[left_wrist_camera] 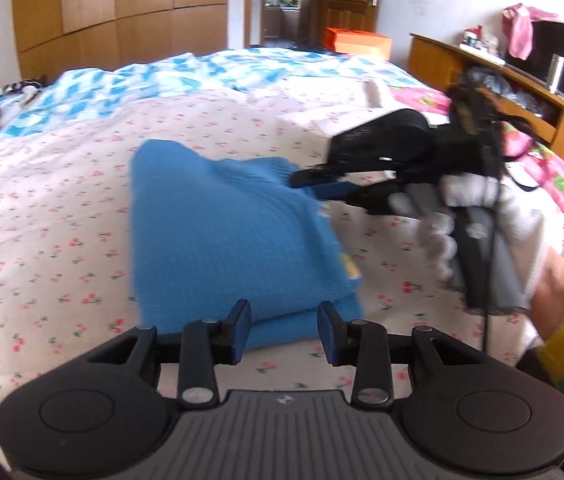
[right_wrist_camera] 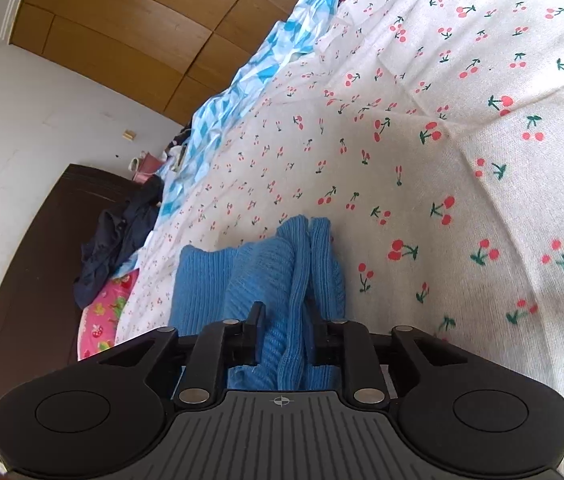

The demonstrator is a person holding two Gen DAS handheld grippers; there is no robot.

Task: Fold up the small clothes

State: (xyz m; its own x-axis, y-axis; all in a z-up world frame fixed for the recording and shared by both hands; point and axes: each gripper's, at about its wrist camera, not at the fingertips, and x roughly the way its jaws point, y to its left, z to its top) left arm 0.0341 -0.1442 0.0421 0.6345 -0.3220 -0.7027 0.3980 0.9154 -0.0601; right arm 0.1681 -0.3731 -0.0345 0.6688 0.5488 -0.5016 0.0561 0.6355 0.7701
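A blue knitted garment [left_wrist_camera: 218,232] lies folded on the cherry-print bed sheet [left_wrist_camera: 62,220]. My left gripper [left_wrist_camera: 284,330] stands open at the garment's near edge, and nothing is pressed between its fingers. My right gripper [left_wrist_camera: 322,184], held by a white-gloved hand [left_wrist_camera: 434,236], reaches in from the right to the garment's far right corner. In the right wrist view, bunched ribbed folds of the garment [right_wrist_camera: 266,272] lie between the parted fingers of the right gripper [right_wrist_camera: 288,334]. The fabric looks loose there rather than pinched.
A blue-and-white checked quilt [left_wrist_camera: 142,80] covers the far side of the bed. Beyond it are a wooden wardrobe [left_wrist_camera: 122,8] and an orange box [left_wrist_camera: 356,42]. A cluttered headboard shelf [left_wrist_camera: 522,80] runs along the right. Dark clothes [right_wrist_camera: 122,236] and a pink pillow [right_wrist_camera: 106,320] lie at the bed's edge.
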